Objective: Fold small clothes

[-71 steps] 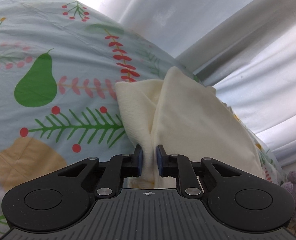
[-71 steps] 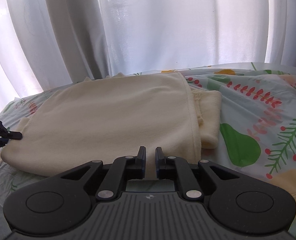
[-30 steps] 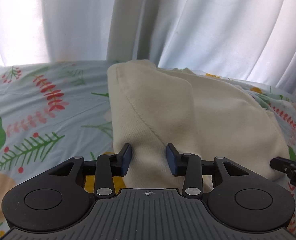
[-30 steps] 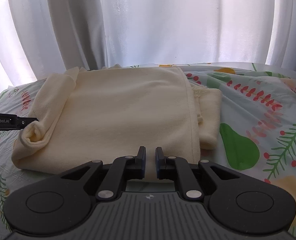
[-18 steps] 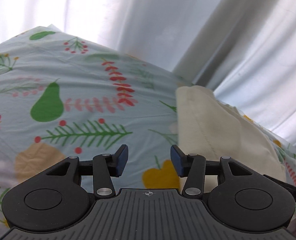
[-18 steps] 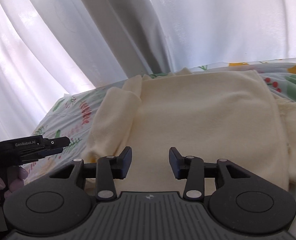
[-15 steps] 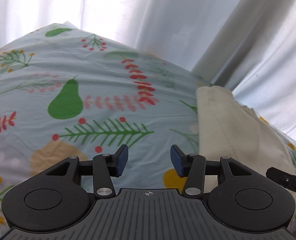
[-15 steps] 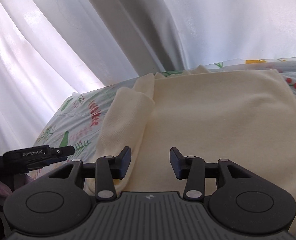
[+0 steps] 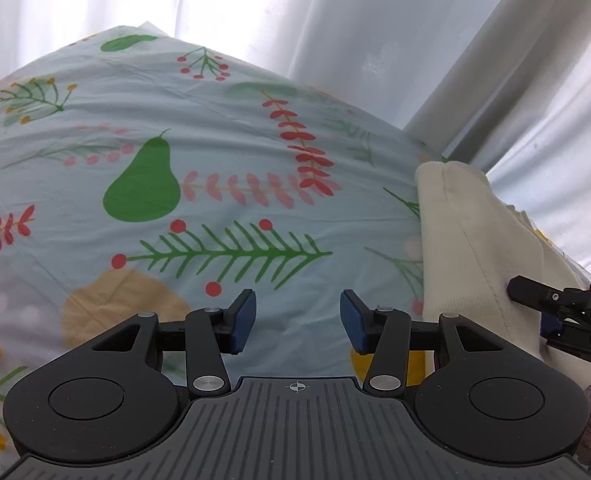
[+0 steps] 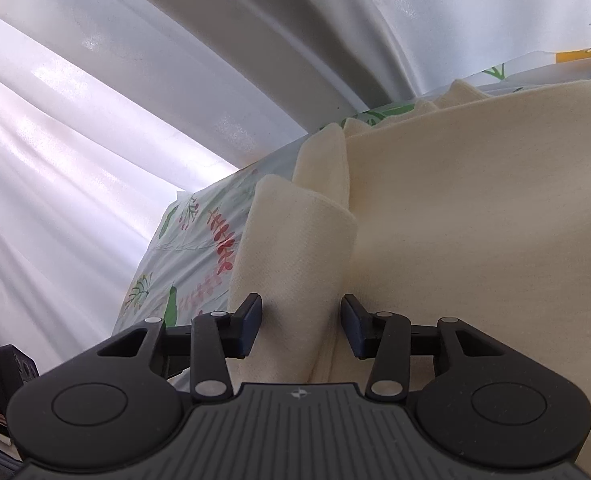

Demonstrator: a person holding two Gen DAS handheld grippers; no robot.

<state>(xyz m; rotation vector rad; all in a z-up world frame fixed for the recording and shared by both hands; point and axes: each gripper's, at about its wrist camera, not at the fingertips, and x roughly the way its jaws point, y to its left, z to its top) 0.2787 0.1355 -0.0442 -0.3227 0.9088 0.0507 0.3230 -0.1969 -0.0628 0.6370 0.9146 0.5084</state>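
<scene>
Left wrist view: left tool [image 9: 297,322] released, blue pads wide apart, nothing between them; it hangs over the bare printed bedsheet [image 9: 215,160].
Bedsheet print: green pear [image 9: 145,186] left of centre, green branch with red berries just ahead of the pads, pale yellow shape at lower left.
Cream garment [image 9: 467,248]: lies on the bedsheet to the right of the left tool, apart from its pads; stitched seam runs down the near fold.
Right tool, seen from left wrist view [image 9: 535,294]: black tip enters from the right edge and lies over the garment's right part; contact cannot be told.
Backdrop: white curtain [image 9: 335,20] behind the bed.
Right wrist view: bedsheet [image 10: 199,248] at left, white curtain [image 10: 135,80] above it.
Right tool [image 10: 301,326]: released, pads spread on either side of the garment's rolled left edge, not pinching it.
Cream garment [image 10: 475,220]: folded, fills the right half; its rolled edge rises between the pads.
</scene>
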